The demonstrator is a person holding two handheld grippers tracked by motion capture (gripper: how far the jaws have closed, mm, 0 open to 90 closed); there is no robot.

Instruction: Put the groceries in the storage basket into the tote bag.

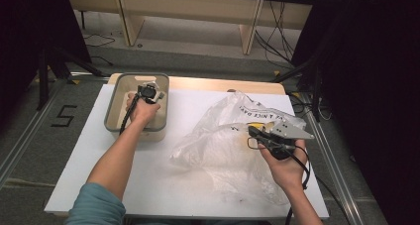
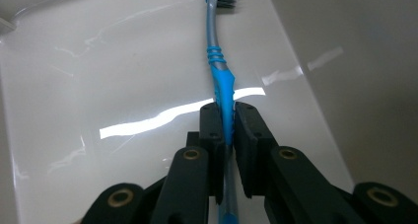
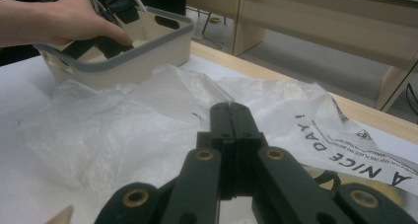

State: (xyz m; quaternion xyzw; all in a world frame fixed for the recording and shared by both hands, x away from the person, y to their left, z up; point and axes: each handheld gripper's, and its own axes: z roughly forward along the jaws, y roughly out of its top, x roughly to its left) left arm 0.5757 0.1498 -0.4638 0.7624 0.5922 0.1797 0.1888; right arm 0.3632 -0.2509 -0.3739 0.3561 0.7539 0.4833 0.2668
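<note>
A toothbrush (image 2: 219, 61) with a blue and clear handle lies lengthwise over the glossy floor of a beige bin (image 1: 113, 101), its bristles at the far end. My left gripper (image 2: 227, 110) is shut on the blue part of the handle, and in the high view it (image 1: 147, 93) reaches down into the bin. A crumpled clear plastic bag (image 1: 218, 145) with black print covers the middle of the table. My right gripper (image 1: 252, 131) sits at the bag's right side, jaws pressed together. The folds of the bag (image 3: 123, 115) run up to the tips of the right gripper (image 3: 230, 108), which pinch the film.
The grey-rimmed bin (image 3: 148, 51) stands at the table's back left, with a hand (image 3: 74, 17) over it. Something yellow (image 1: 255, 124) shows through the bag by the right gripper. White board (image 1: 163, 185) covers the tabletop. Wooden furniture legs and cables stand beyond the far edge.
</note>
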